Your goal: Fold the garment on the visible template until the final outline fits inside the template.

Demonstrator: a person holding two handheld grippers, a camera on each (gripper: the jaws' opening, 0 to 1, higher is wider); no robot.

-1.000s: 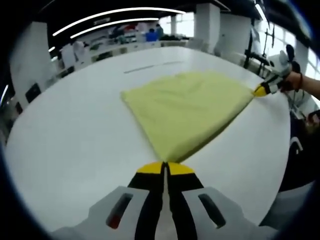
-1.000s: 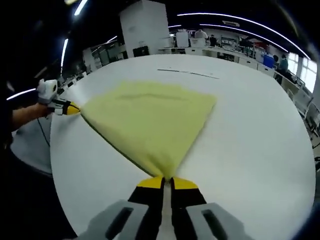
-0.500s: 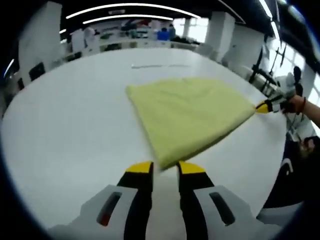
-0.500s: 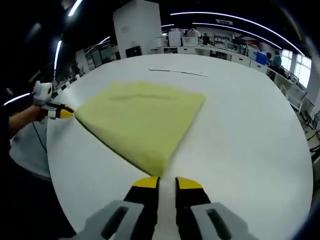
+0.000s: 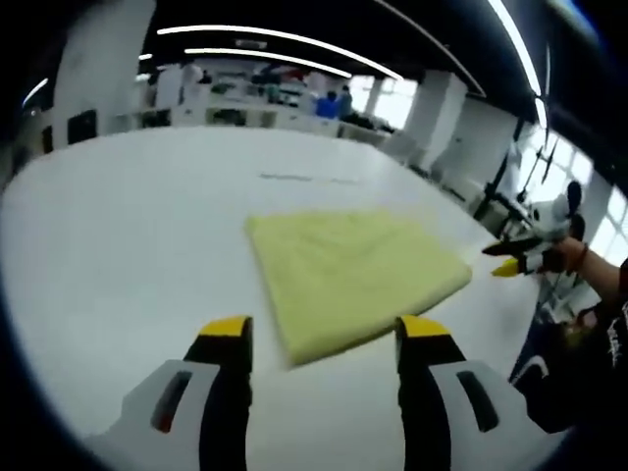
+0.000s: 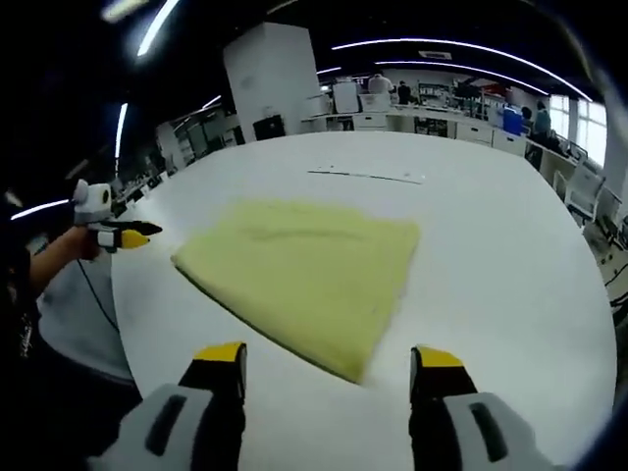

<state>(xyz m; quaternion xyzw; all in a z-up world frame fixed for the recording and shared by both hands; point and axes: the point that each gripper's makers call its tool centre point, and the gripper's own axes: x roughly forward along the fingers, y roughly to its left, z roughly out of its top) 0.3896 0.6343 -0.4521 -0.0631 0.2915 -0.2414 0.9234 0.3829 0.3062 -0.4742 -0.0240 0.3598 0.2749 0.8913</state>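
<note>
Both jaws wide open, empty; folded yellow garment (image 5: 353, 280) lies flat just ahead of left gripper (image 5: 324, 334) and right gripper (image 6: 329, 358), near corner between each pair of tips.

Bare white table (image 6: 510, 245) lies open all around the folded yellow garment (image 6: 304, 265), the sole obstacle on it.

No text, label or number can be read. A dark sleeve (image 5: 606, 339) at the edge of the left gripper view may carry pale lettering, but it is too blurred to make out.
</note>
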